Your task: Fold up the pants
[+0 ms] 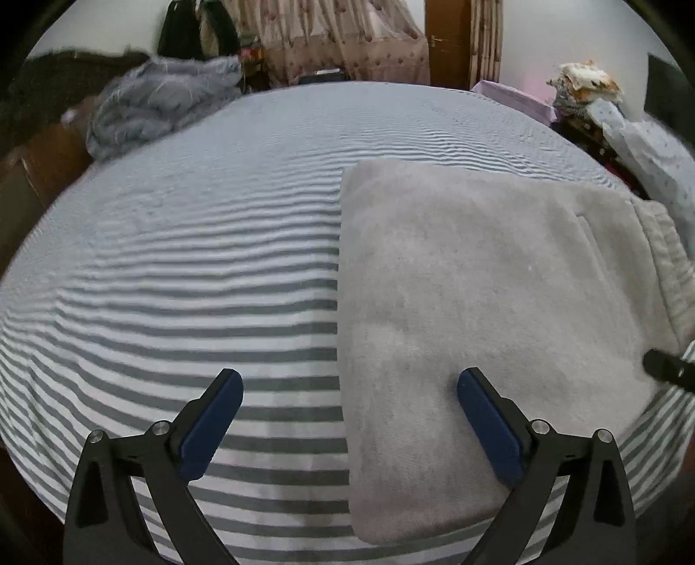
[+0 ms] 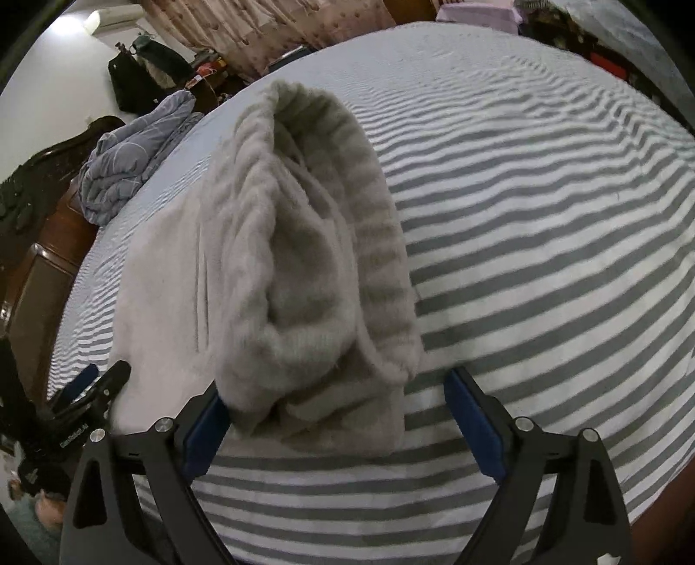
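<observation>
The light grey fleece pants (image 1: 486, 330) lie folded into a flat rectangle on the striped bed sheet (image 1: 195, 269). My left gripper (image 1: 349, 395) is open and empty, its jaws straddling the left folded edge near the front. In the right wrist view the ribbed waistband end of the pants (image 2: 321, 243) bulges up in front of my right gripper (image 2: 336, 406). That gripper is open, with the waistband corner lying between its jaws; the left pad (image 2: 204, 430) touches the cloth. The right gripper's tip shows in the left wrist view (image 1: 669, 369). The left gripper also shows in the right wrist view (image 2: 93, 387).
A crumpled blue-grey quilt (image 1: 152, 104) sits at the far left corner of the bed. A wooden bed frame (image 2: 47, 269) runs along the left side. A stack of folded cloth (image 1: 586, 87) and curtains (image 1: 347, 39) stand beyond the far edge.
</observation>
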Tool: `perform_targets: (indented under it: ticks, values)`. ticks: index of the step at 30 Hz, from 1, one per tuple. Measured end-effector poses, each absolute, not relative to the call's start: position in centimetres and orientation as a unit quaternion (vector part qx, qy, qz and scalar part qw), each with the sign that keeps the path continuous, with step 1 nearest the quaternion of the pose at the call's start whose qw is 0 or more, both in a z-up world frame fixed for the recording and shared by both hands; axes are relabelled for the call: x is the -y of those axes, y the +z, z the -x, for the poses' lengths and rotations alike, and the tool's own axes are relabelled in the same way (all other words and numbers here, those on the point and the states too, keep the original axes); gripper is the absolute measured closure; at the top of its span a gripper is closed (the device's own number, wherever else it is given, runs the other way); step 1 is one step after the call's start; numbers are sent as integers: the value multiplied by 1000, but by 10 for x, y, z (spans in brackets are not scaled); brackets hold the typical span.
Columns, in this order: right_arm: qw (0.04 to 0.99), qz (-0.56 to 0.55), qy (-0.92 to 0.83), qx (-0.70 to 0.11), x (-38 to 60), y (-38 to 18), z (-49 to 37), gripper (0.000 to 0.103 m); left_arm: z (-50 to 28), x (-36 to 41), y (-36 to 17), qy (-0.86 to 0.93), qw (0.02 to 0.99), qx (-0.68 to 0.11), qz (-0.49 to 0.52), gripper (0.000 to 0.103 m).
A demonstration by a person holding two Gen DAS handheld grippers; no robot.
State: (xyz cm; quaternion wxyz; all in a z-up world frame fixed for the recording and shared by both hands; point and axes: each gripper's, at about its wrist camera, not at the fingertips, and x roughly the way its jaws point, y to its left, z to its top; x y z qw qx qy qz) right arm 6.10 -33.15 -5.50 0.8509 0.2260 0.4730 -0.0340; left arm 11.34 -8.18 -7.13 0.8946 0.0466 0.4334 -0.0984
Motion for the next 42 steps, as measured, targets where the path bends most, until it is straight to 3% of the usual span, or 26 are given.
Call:
perform_targets:
  ticks: [10, 14, 25, 29, 34, 36, 40, 42]
  values:
    - [841, -255, -17, -477, 338, -58, -53, 13, -126, 51, -78, -144, 851, -500, 73, 0]
    - [841, -262, 20, -472, 344, -55, -60, 17, -139, 38, -78, -171, 824, -526, 123, 0]
    - [821, -329, 128, -448, 376, -74, -93, 21, -164, 52, -77, -225, 806, -528, 144, 2]
    - [815, -350, 147, -439, 381, -81, -106, 23, -179, 67, -77, -242, 796, -534, 150, 20]
    - [816, -333, 154, -447, 377, -83, -129, 23, -195, 75, -81, -240, 787, -540, 178, 23]
    - [813, -336, 155, -450, 375, -83, -134, 24, -196, 76, -80, -237, 788, -538, 181, 30]
    - [809, -341, 149, -455, 380, -84, -130, 44, -194, 72, -76, -238, 790, -533, 188, 48]
    - [809, -345, 141, -455, 375, -80, -125, 50, -193, 73, -73, -236, 794, -529, 184, 54]
